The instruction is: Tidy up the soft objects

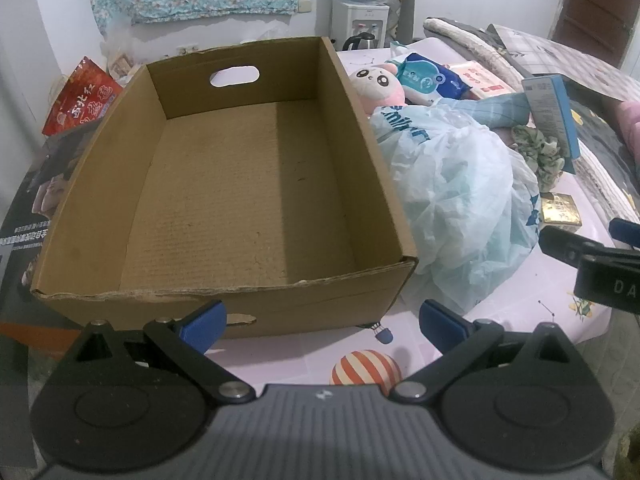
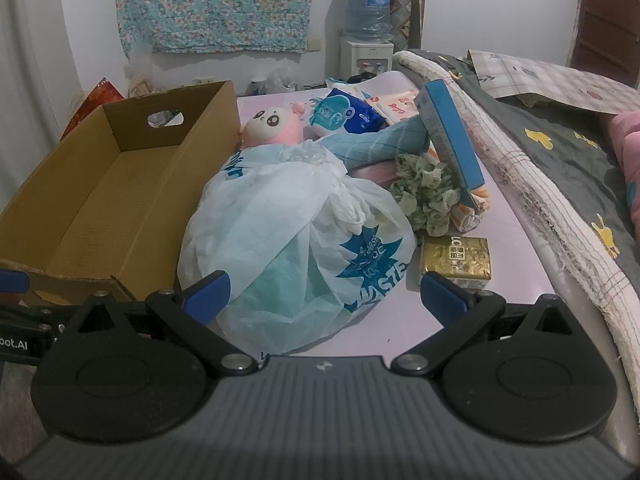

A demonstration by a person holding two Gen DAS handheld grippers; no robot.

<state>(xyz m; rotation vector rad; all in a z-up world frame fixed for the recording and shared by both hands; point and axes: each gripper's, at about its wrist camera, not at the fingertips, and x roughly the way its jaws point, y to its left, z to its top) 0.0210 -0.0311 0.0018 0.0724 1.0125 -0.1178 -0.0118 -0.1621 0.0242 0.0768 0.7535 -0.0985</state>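
Note:
An empty cardboard box with a handle hole stands on the pink sheet. To its right lies a crumpled pale plastic bag. Behind the bag are a pink plush doll, a blue tissue pack, a teal cloth roll and a green scrunchie. My left gripper is open in front of the box's near wall. My right gripper is open with its fingers either side of the bag's near end, not touching it.
A gold packet lies right of the bag, and a tall blue carton leans behind it. Folded bedding rises along the right. A red bag sits left of the box; a water dispenser stands at the back wall.

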